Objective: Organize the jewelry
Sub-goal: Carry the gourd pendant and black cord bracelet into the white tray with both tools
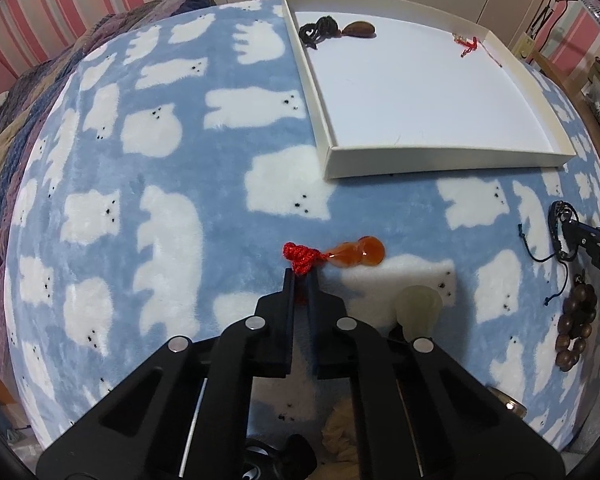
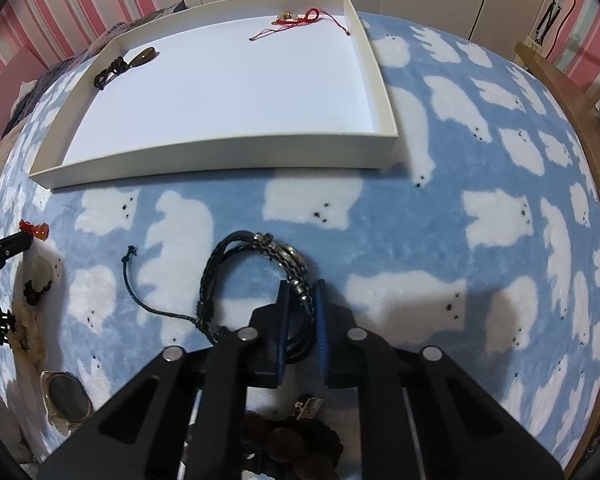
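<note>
On a polar-bear blanket (image 1: 180,152), the left gripper (image 1: 301,276) pinches the red cord (image 1: 299,258) of an orange gourd pendant (image 1: 356,255); the right gripper (image 2: 300,292) clamps a black braided bracelet (image 2: 256,248). Both pieces sit short of the white tray (image 2: 220,156); a brown pendant (image 2: 144,57) and red string bracelet (image 2: 296,20) lie inside it.

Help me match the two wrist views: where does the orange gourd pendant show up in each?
Left wrist: orange pendant at centre, its red cord pinched in the left gripper.
Right wrist: same pendant tiny at far left edge, by the left gripper's tip.
Shared landmark: the white tray, beyond it in both.
</note>
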Action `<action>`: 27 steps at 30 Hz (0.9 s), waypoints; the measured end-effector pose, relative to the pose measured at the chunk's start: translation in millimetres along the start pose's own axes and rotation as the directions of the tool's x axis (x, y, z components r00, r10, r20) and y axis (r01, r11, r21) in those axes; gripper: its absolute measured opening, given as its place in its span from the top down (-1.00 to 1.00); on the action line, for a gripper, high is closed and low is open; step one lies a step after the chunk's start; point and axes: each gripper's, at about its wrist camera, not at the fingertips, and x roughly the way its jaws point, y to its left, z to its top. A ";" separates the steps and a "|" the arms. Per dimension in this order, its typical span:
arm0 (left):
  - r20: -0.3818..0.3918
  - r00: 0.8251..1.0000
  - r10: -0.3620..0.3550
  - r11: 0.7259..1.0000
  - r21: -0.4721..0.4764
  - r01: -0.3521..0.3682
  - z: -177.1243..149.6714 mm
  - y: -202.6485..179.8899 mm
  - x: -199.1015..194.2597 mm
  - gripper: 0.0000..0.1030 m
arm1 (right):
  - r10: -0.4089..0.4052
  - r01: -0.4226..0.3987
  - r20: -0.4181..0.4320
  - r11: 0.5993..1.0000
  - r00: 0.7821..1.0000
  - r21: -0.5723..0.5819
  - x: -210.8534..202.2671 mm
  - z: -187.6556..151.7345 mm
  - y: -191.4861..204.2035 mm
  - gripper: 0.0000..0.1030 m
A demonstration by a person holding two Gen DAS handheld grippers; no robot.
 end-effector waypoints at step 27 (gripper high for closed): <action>0.160 0.987 -0.008 1.000 0.009 0.007 47.4 -24.5 -70.4 0.95 | 0.008 -0.011 0.153 1.000 0.988 0.022 -51.7 65.1 -2.9 0.77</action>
